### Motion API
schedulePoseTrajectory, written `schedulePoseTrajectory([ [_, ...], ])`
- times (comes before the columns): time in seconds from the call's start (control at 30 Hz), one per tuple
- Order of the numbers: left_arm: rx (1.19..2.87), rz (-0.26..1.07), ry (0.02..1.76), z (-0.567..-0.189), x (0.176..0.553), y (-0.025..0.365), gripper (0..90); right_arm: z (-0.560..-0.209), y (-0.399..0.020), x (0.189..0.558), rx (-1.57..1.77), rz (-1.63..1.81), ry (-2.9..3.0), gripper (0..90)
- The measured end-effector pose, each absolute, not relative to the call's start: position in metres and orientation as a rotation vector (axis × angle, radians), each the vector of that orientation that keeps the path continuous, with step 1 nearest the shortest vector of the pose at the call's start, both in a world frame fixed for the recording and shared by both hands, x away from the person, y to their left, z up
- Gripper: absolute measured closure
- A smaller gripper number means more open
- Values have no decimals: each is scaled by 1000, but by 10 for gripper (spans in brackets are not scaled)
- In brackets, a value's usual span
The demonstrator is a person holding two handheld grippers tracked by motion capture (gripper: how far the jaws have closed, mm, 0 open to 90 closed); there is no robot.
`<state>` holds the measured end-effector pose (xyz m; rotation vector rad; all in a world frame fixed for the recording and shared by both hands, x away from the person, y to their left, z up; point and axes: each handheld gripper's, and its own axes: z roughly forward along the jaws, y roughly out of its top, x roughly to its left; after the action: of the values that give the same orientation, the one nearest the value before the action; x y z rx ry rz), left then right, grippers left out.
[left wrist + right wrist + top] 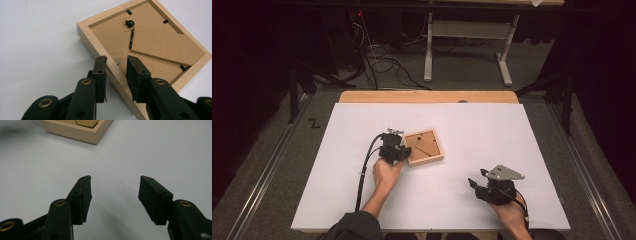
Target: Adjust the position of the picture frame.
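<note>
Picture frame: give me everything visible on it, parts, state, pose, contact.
The picture frame lies face down, flat on the white table, back showing. Pale wooden rim, square, turned a little askew to the table edges. Brown fibreboard backing with a folding stand flap, small black retaining tabs and a black knob near one corner. The left hand-held gripper straddles its near rim, jaws either side with gaps showing, so not yet clamped. The right hand-held gripper sits apart.

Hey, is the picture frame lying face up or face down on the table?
Face down. The wooden picture frame shows its brown backing board, with black retaining tabs and a stand leg, turned upward; the left gripper straddles its near edge.
</note>
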<state>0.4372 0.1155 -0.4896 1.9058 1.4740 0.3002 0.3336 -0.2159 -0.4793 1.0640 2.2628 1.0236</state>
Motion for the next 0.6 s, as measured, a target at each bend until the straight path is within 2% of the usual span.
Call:
schedulePoseTrajectory([
  [0.43, 1939, 298, 1433, -488, 430, 107, 728, -480, -216, 334, 1077, 1036, 2262, 451],
  [0.6, 1959, 299, 1414, -488, 428, 105, 728, -479, -216, 334, 1072, 1059, 2272, 531],
])
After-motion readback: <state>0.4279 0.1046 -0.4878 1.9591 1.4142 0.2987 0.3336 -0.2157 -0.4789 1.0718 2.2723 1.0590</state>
